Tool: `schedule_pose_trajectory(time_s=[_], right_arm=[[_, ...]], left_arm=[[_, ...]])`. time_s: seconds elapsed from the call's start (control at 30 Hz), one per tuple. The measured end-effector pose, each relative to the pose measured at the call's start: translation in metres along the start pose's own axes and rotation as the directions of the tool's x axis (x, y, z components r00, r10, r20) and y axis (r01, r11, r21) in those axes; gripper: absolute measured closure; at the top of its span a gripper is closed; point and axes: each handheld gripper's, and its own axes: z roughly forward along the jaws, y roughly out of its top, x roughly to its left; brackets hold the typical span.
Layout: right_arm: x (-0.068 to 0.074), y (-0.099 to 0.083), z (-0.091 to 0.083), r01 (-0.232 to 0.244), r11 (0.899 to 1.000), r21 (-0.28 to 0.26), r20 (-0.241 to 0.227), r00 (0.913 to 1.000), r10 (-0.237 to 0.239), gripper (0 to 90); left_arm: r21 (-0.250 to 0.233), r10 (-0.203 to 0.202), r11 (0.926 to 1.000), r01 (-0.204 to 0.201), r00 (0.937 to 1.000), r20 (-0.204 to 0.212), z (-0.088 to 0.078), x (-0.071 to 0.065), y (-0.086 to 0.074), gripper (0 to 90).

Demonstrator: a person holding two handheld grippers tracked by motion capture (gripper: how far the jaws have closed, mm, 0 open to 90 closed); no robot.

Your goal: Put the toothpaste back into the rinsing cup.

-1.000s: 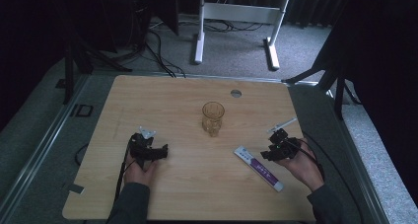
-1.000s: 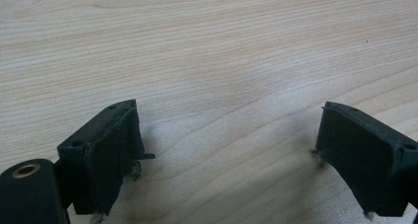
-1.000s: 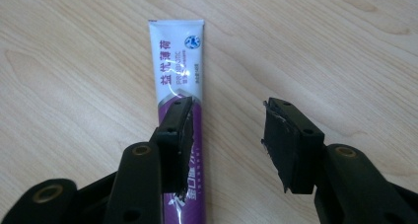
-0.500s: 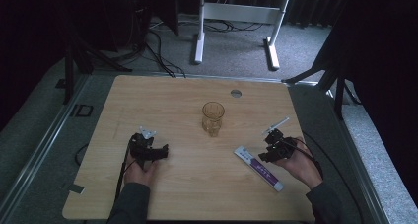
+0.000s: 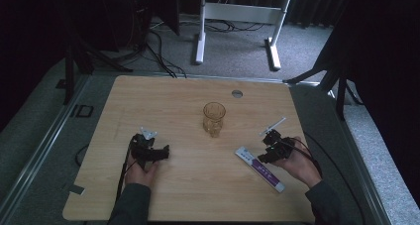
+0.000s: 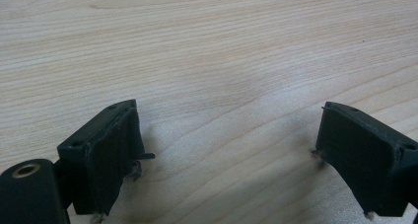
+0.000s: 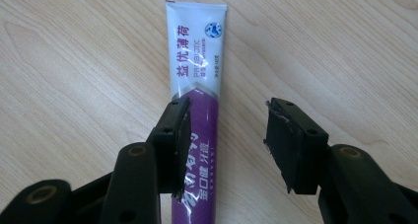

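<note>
A dim recording studio or lab space, seen from above: a pale wood-grain desk (image 5: 163, 106) with a round cable grommet (image 5: 237, 93) stands on grey carpet (image 5: 237, 46), ringed by black drapes (image 5: 386, 61) that shut out the surroundings. Loose cables (image 5: 161, 56) snake across the floor behind it, past black stand legs (image 5: 74, 66) and the white frame of another desk (image 5: 237, 17). A metal floor rail (image 5: 44, 145) runs along the desk's left side. Nothing domestic furnishes the room.
</note>
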Motion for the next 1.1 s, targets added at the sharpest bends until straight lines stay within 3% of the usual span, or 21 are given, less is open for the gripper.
schedule_pose_trajectory(time_s=[1.1], right_arm=[[0.003, 0.004, 0.014, 0.04, 0.996, 0.086, -0.006, 0.9992, -0.039, 50.4]], left_arm=[[-0.001, -0.001, 1.0, 0.001, 1.0, 0.001, 0.0, -0.001, 0.0, 9.8]])
